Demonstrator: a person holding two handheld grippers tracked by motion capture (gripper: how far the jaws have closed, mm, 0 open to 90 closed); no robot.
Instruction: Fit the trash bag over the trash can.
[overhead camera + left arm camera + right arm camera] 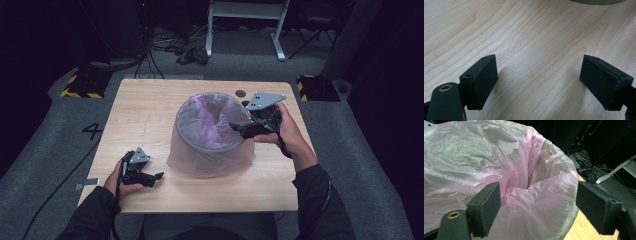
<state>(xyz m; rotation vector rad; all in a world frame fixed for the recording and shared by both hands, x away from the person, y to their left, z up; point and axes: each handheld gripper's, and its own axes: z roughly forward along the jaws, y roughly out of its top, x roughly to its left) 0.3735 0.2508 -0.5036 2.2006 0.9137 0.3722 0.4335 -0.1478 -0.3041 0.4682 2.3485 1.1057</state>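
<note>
So the thin, crinkly pink bag (212, 120) already looks draped over the round grey bin (210, 135) mid-table, rim folded down; I'd say only tucking is left. My right gripper (239, 128) hovers at the rim, jaws spread wide, gripping nothing. Left gripper (155, 176) rests on the wood-grain table (150, 107), also spread and empty.

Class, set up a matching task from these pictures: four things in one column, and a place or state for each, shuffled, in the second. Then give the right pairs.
Things:
1. left gripper
2. right gripper
3. pink bag
4. table

Places or states:
A. lines the grey bin and hangs over its rim
B. open, low over bare wood
C. light wood, bears the bin
D. open, at the bin's rim

Pairs: 1-B, 2-D, 3-A, 4-C
</note>
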